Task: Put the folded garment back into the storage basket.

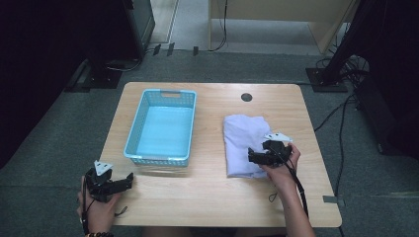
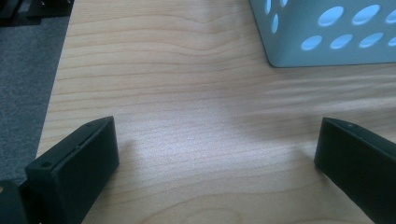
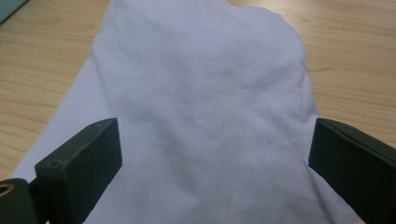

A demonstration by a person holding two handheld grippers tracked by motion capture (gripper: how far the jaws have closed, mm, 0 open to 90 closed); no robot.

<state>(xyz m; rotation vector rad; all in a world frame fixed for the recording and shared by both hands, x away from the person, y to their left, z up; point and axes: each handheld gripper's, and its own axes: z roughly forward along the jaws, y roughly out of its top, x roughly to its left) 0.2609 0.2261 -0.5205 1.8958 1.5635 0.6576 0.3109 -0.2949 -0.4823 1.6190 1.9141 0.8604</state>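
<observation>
A folded pale lavender cloth [image 1: 243, 140] lies on the right half of the wooden table [image 1: 212, 197]. My right gripper [image 1: 253, 157] hovers over the cloth's near right corner, open, its jaws spread wide over the cloth [image 3: 205, 107] with nothing between them. A light blue plastic basket [image 1: 163, 127] stands empty on the left half. My left gripper [image 1: 129, 180] is at the table's near left corner, open above bare wood, with the basket's perforated wall [image 2: 327, 32] ahead to its right.
A round cable hole [image 1: 246, 97] sits near the table's far edge. Grey carpet [image 1: 59, 128] surrounds the table, with black stands and cables at the back and right. The table's left edge [image 2: 53, 93] runs close to my left gripper.
</observation>
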